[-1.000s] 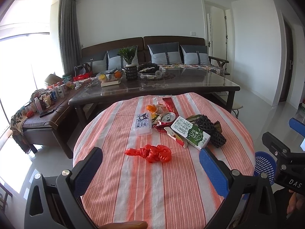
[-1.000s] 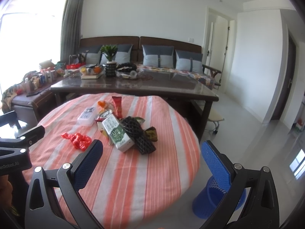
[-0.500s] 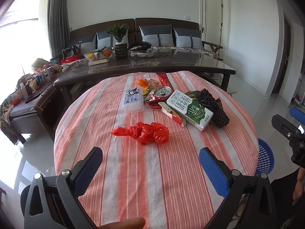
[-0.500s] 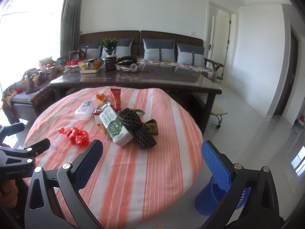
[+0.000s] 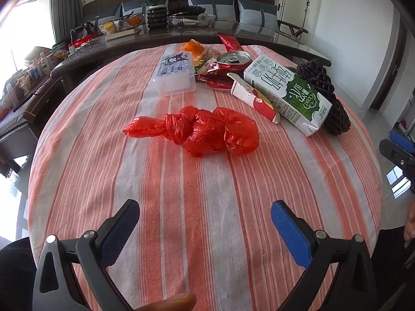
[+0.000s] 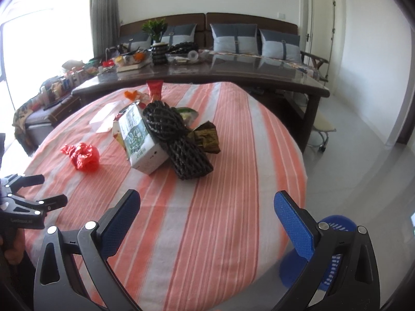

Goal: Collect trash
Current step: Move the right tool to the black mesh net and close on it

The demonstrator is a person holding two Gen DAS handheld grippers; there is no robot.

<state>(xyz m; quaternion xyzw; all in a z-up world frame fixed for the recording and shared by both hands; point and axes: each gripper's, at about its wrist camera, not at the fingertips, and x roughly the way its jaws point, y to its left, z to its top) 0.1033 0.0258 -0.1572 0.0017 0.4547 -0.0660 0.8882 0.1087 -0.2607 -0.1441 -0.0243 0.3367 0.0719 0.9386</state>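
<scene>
On the round table with a striped orange cloth (image 5: 202, 207) lies a knotted red plastic bag (image 5: 202, 131), straight ahead of my open left gripper (image 5: 205, 219), which hovers over the near side with nothing between its fingers. Behind the bag are a green-and-white milk carton (image 5: 288, 90), a black foam net sleeve (image 5: 324, 96), a crushed red can (image 5: 230, 61), wrappers and a clear plastic box (image 5: 175, 73). My right gripper (image 6: 207, 215) is open and empty, facing the carton (image 6: 138, 136) and sleeve (image 6: 176, 140). A blue waste basket (image 6: 334, 254) stands on the floor at the right.
A long dark glass-topped table (image 6: 233, 75) with a plant and clutter stands behind the round table, and a sofa with grey cushions (image 6: 233, 39) lies beyond. A cluttered low bench (image 5: 20, 96) is at the left. The tiled floor (image 6: 363, 160) lies at the right.
Both grippers have moved forward and lower toward the table; the red bag and the trash pile loom larger. Both stay open.
</scene>
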